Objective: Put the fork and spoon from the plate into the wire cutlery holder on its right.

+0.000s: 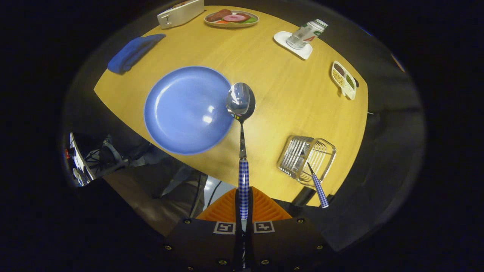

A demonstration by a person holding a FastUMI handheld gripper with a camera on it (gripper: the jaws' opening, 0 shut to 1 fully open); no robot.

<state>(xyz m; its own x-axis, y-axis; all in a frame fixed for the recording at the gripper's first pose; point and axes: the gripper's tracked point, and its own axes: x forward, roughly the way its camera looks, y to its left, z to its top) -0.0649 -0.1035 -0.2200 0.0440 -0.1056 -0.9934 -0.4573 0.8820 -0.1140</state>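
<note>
My gripper (244,206) is shut on the checked blue-and-white handle of the spoon (241,113), which points straight ahead from between the fingers, lifted high above the table. Its shiny bowl hangs over the right rim of the blue plate (185,109), which lies bare on the wooden table. To the right of the fingers stands the wire cutlery holder (307,159) near the table's front edge. The fork (318,187) stands in it, its checked handle sticking out toward me.
On the yellow wooden table (287,98) are a folded blue cloth (132,53), a white box (180,13), a plate of food (231,17), a can on a white coaster (302,36) and a small divided dish (343,79). Dark floor surrounds the table.
</note>
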